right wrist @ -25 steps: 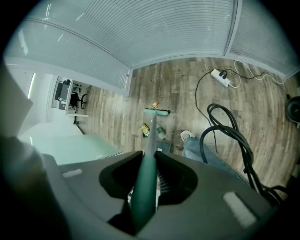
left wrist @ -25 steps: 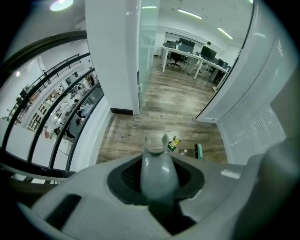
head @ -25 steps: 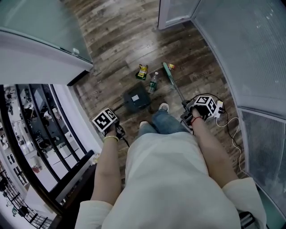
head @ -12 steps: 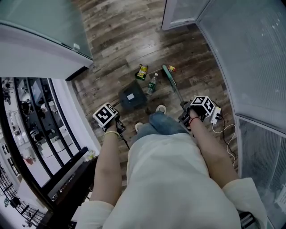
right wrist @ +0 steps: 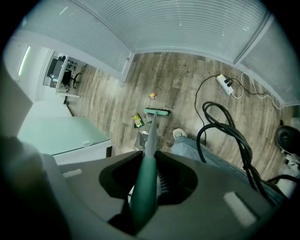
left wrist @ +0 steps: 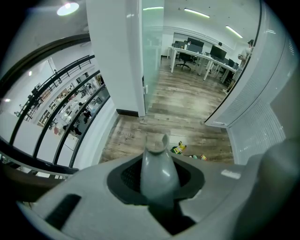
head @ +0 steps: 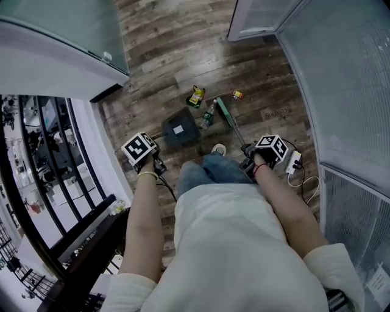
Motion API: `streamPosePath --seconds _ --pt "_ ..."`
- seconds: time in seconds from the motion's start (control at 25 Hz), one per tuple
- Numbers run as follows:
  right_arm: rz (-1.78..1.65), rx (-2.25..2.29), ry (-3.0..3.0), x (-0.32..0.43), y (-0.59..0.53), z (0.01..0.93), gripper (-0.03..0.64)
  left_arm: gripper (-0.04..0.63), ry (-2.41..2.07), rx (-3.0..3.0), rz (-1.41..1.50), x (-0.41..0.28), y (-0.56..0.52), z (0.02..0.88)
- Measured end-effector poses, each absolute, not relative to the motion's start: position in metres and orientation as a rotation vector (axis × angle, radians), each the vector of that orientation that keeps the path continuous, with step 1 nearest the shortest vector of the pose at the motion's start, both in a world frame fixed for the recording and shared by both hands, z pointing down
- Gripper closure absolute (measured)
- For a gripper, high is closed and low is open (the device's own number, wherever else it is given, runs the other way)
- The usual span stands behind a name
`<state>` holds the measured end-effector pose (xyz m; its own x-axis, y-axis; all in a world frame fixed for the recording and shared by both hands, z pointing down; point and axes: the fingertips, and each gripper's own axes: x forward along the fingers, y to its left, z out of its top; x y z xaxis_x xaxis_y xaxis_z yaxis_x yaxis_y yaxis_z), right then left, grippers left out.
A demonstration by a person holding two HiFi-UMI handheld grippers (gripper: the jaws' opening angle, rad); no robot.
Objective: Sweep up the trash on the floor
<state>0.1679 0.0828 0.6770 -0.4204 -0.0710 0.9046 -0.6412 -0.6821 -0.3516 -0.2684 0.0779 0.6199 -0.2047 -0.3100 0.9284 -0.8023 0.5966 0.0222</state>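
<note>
Head view, left gripper (head: 157, 163) clamped on grey dustpan (head: 180, 131) handle, right gripper (head: 248, 157) clamped on green broom (head: 225, 114), yellow wrapper (head: 195, 96) just beyond dustpan, bottle (head: 209, 116) beside dustpan, touching broom head.

A dark wood-plank floor (head: 164, 55) fills the middle of the head view. It is bounded on the right by a curved wall of pale ribbed panels (head: 347, 79) and at the upper left by a frosted glass partition (head: 61, 24) on a white base. Down the left edge a black railing (head: 91, 250) curves above a bright lower level, and far up the left gripper view office desks with monitors (left wrist: 201, 51) stand under ceiling light strips (left wrist: 197, 12).
</note>
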Motion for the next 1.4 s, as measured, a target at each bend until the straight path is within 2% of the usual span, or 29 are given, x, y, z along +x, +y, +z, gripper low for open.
streamPosePath --seconds 0.56,1.4 --pt "2.245 1.343 -0.935 0.116 0.099 0.674 0.520 0.508 -1.783 0.904 0.607 -0.268 0.075 0.621" --pt "2.243 1.227 -0.919 0.085 0.123 0.672 0.520 0.506 -1.780 0.912 0.600 -0.268 0.076 0.621"
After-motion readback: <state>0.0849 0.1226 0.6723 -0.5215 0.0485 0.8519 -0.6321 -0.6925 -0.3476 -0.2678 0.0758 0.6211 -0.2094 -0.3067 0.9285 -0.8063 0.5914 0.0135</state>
